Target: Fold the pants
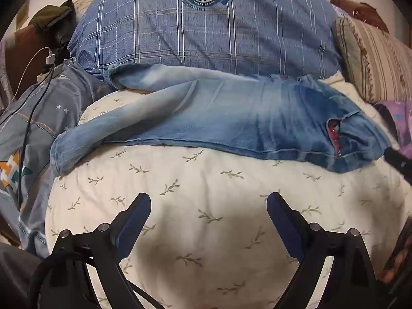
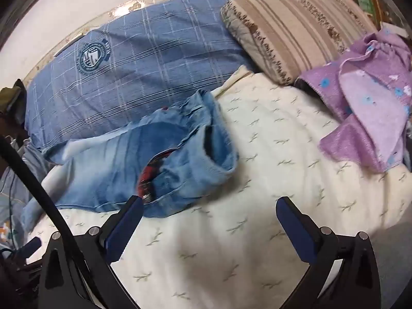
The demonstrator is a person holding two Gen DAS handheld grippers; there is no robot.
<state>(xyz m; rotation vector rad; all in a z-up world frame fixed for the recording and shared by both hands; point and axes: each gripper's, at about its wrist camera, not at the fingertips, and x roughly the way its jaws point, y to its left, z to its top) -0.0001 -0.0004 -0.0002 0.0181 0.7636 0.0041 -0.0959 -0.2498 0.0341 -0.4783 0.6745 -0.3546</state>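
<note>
Faded blue denim pants lie limp across the leaf-printed white bedspread, long axis sideways, legs at left, waistband at right, against a blue plaid pillow; left hand-held gripper and right hand-held gripper both released, empty

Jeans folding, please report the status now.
Both jaws open, empty. Jeans spread flat on bedcover, unfolded. Purple cloth lies clear of the jeans.
</note>
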